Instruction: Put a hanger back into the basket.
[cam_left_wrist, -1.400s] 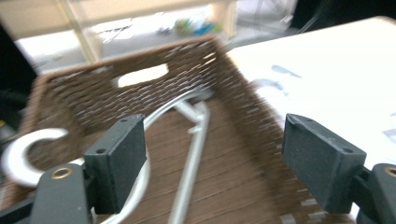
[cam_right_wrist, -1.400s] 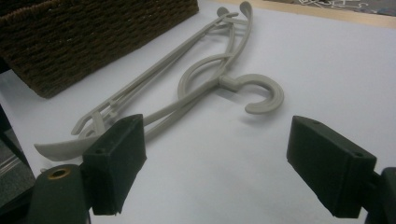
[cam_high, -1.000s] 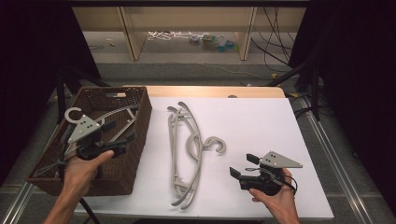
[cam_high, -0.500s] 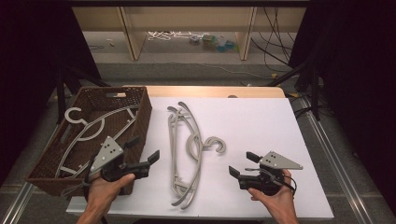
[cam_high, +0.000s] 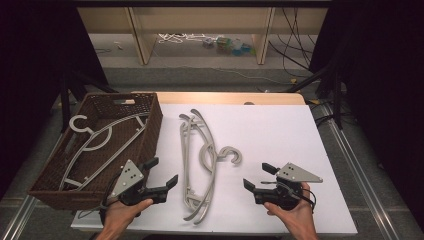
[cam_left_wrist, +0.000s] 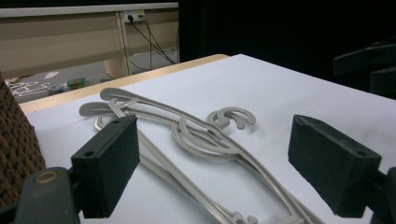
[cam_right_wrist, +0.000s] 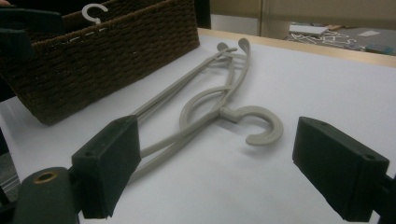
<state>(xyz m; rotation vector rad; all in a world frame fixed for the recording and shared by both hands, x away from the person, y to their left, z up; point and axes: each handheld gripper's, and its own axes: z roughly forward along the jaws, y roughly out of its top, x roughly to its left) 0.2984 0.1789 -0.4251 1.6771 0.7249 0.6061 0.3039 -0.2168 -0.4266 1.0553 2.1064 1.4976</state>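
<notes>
Grey hangers (cam_high: 197, 167) stacked on white counter (cam_high: 280, 135), mid-sheet, hooks toward the right, lower ends near the front edge; looks like two or three interlocked, exact count unclear. One more hanger (cam_high: 100, 142) lying flat in wicker basket (cam_high: 150, 117) at the counter's left edge, prob. the drop-off spot, so sorting seems partway done w/ the stack left to go.

Left tongs (cam_high: 162, 172) wide open, empty, low over the counter just beside the basket's near corner & pointing at the stack. In left gripper view, pads (cam_left_wrist: 105, 170) framing the hangers (cam_left_wrist: 196, 140), likely lining up for the next pick. Right tongs (cam_high: 255, 176) also wide open, empty, on the stack's other side, aimed at the hook; same hangers (cam_right_wrist: 205, 107) centred between its pads in right gripper view, poss. to steady the pile.

Vs 1 s ago: left tongs off the basket & moved right toward the stack. Right tongs about same place. Stack unmoved.
</notes>
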